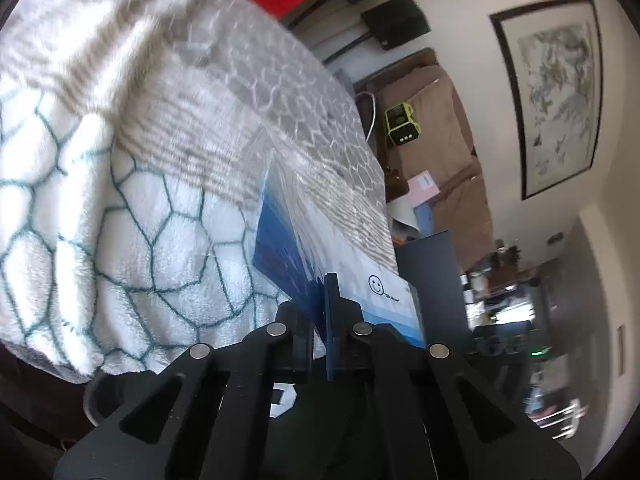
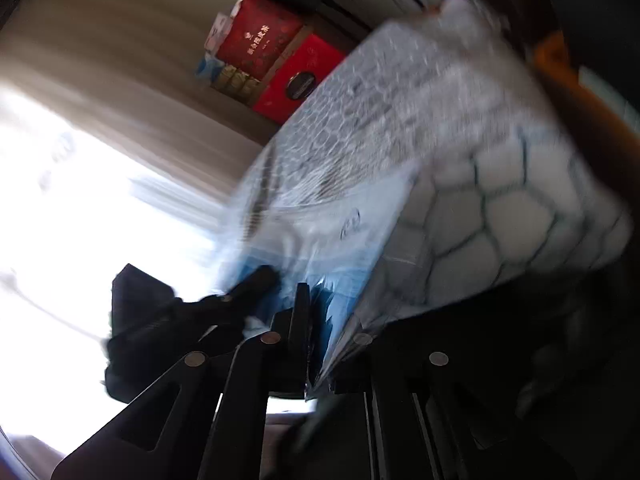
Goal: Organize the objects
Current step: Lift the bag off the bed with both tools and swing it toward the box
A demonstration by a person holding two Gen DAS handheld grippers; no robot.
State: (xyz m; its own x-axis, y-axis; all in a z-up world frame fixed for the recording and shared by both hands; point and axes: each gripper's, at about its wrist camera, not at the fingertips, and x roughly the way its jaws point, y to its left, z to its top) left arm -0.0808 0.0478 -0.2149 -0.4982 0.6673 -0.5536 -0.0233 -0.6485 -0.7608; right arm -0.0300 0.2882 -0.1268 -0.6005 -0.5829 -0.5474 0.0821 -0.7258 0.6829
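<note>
Bag (image 1: 320, 240), clear plastic with blue print and a smiley face, is pinched at its near edge by both grippers. Left gripper (image 1: 320, 316) has its jaws closed narrow on the bag's blue edge; right gripper (image 2: 310, 320) clamps the same bag, its jaws tight on the plastic. In the blurred right wrist view, the left gripper shows as a dark shape at the bag's left edge. Bag lies over a fluffy white blanket (image 1: 100, 200) with a teal hexagon pattern. Red boxes (image 2: 280, 60) are stacked beyond the blanket's far edge.
</note>
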